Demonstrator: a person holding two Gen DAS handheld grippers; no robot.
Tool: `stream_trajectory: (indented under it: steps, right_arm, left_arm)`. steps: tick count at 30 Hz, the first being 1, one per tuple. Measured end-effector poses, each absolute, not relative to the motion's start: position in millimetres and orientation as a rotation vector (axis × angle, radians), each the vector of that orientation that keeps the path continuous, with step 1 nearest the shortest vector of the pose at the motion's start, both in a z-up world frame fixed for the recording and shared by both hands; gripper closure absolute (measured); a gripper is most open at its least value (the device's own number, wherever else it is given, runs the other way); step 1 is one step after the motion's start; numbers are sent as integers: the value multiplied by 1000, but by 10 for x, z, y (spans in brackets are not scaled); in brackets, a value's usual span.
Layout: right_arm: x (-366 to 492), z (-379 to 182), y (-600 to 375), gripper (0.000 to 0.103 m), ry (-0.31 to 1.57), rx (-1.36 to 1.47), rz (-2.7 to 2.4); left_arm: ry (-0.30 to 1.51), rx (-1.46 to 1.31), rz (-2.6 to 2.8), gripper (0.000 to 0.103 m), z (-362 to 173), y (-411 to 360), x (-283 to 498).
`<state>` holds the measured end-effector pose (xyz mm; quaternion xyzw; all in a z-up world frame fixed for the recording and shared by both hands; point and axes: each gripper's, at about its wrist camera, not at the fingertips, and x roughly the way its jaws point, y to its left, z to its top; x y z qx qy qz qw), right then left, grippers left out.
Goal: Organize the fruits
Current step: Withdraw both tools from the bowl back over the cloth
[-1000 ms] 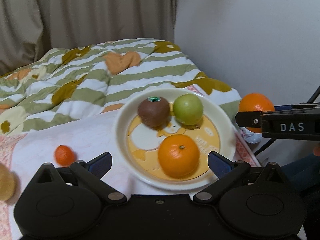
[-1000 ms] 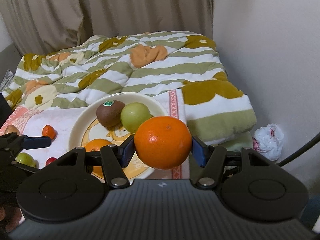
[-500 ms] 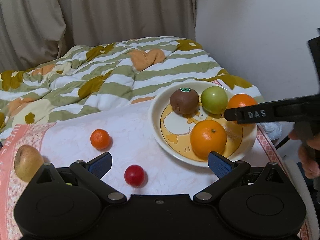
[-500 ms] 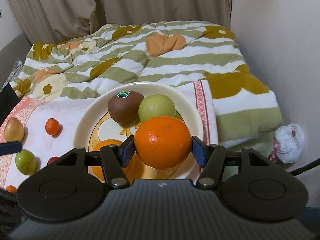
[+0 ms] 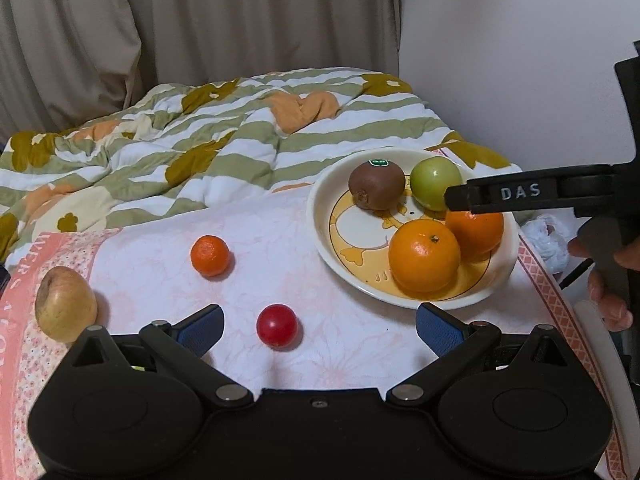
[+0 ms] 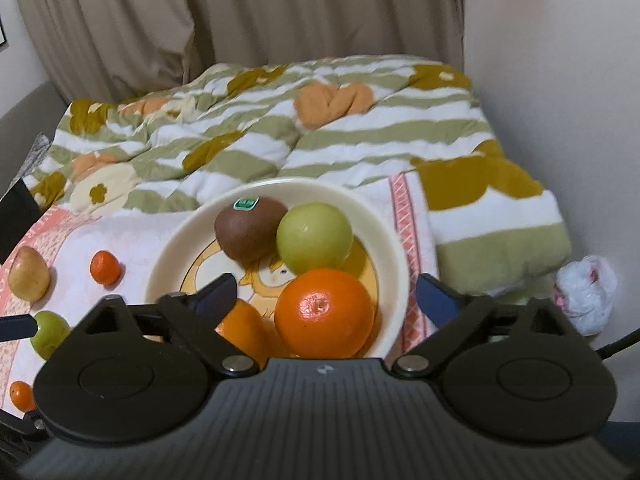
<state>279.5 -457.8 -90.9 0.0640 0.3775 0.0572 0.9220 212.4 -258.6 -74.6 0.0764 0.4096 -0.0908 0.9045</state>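
Both my grippers (image 5: 318,326) (image 6: 326,292) gape, the right's jaws opening around the orange (image 6: 325,312) resting on the plate (image 6: 394,240).

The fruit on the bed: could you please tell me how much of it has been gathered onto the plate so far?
Done: four fruits sit on the plate: a kiwi, a green apple and two oranges.

In hand: nothing. The right gripper is opening around the nearer orange; the left gripper is open.

Left: a mandarin, a tomato, a pear, another green apple.
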Motion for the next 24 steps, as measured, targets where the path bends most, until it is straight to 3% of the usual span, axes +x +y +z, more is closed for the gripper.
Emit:
stream_trajectory:
  steps: [24]
  right_arm:
    - [2128,-224,-4517,0,712,45,139]
  left_arm:
    - [714,102,-67,0,-135,-2398,1399]
